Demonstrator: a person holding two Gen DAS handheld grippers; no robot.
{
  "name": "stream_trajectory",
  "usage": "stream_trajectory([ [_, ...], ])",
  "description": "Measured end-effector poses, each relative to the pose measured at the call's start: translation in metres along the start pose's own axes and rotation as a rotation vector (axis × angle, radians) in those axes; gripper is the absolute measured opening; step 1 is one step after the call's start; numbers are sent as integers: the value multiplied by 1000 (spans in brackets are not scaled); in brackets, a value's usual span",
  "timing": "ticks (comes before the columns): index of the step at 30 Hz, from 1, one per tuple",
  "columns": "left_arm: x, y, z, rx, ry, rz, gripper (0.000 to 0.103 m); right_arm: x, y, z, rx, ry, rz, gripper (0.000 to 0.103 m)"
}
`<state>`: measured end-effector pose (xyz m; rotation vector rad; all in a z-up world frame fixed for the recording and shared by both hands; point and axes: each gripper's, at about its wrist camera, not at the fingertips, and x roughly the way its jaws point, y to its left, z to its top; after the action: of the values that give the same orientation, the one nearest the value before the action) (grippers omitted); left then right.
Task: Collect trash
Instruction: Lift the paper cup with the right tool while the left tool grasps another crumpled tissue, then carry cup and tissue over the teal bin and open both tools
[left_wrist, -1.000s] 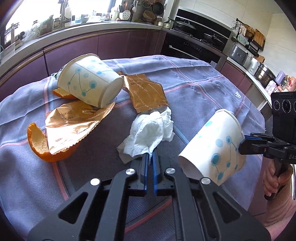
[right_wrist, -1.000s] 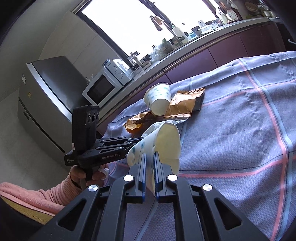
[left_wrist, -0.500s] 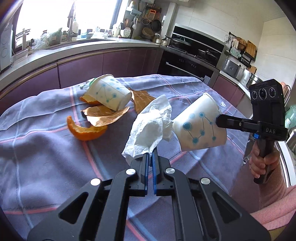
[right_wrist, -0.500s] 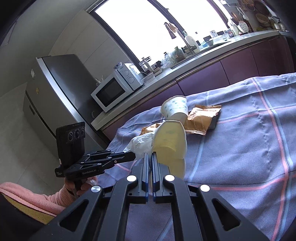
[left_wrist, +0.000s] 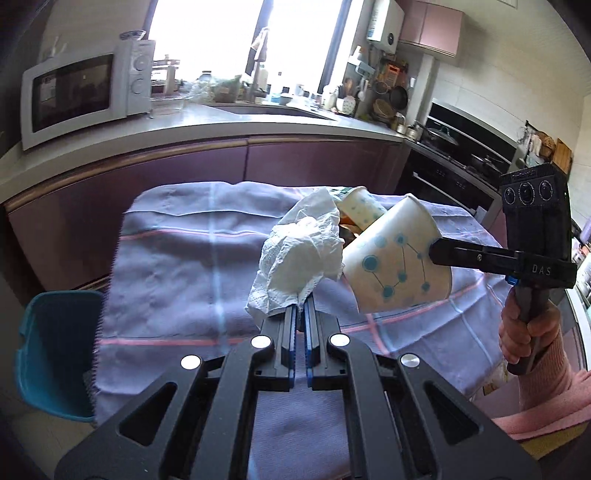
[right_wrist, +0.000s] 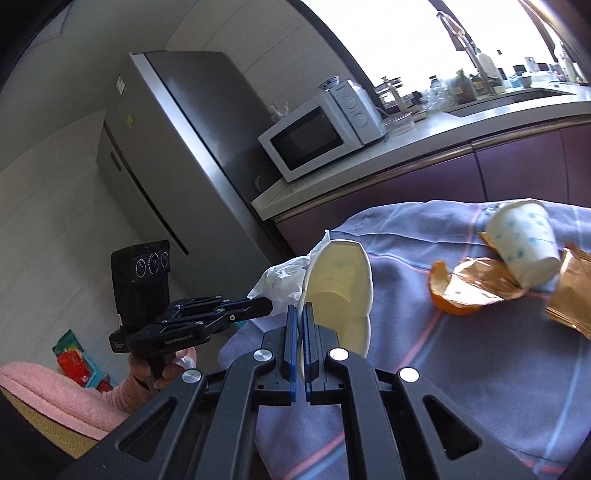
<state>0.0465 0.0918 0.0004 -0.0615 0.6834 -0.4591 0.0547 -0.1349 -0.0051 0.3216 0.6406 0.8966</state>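
My left gripper (left_wrist: 300, 310) is shut on a crumpled white tissue (left_wrist: 301, 254), held up above the purple-blue tablecloth (left_wrist: 177, 266). My right gripper (right_wrist: 300, 312) is shut on the rim of a white paper cup with blue dots (right_wrist: 341, 284); the left wrist view shows that cup (left_wrist: 397, 260) right beside the tissue. In the right wrist view the left gripper (right_wrist: 267, 308) shows at left with the tissue (right_wrist: 282, 278). On the cloth lie a second dotted cup (right_wrist: 524, 245), an orange peel (right_wrist: 443, 291) and gold wrappers (right_wrist: 480, 284).
A teal bin (left_wrist: 55, 350) stands on the floor by the table's left edge. Behind run a counter with a microwave (left_wrist: 85, 88), a sink and purple cabinets. A grey fridge (right_wrist: 173, 147) stands at left. Pink sleeves (left_wrist: 546, 391) show on the person's arms.
Both grippers have lifted their loads off the cloth and swung left; the bin has come into the left wrist view. The other cup, peel and wrappers stayed on the table.
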Motion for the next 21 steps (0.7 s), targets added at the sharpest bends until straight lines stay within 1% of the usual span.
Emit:
stream_trajectory([
  [5,-43,55,-9,-69,-35,129,4,60,24,26,-59,62,77,2],
  [10,-71,108,-16,-128,-47,257,4,119,49,45,-113,123,139,2],
  [14,-83,147,-25,-172,-32,339,4,168,65,55,-136,174,166,2],
  [16,-81,161,-27,-189,-20,376,4,190,71,58,-139,198,173,2],
  [21,-72,198,-36,-241,19,427,4,236,77,61,-126,243,166,2],
])
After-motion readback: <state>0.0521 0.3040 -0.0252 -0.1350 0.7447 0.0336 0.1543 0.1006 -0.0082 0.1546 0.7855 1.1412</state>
